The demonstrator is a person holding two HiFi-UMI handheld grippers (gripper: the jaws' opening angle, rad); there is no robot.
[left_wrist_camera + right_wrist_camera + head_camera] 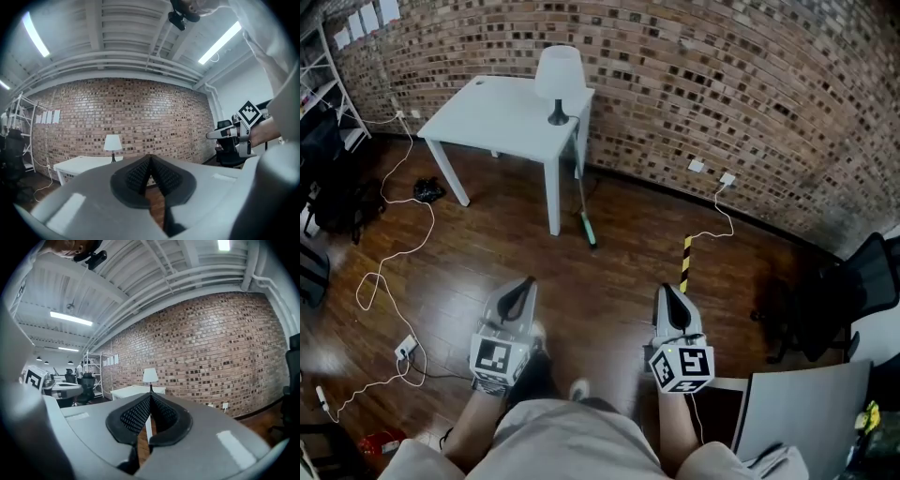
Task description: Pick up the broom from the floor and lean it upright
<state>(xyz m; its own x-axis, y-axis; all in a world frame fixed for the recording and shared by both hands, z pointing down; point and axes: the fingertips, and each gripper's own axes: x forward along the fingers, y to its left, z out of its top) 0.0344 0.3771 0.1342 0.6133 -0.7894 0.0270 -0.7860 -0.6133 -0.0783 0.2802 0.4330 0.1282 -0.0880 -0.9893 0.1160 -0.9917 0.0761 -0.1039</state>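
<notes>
Broom (585, 217) by table (487, 117), left gripper (527, 283), right gripper (667, 290) level, closed

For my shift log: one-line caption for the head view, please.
Left gripper and right gripper, both shut and empty, face a white table with a lamp; the broom leans against it.

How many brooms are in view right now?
1. The broom stands propped against the white table's right side, green head on the floor. Another could be hidden behind furniture.
</notes>
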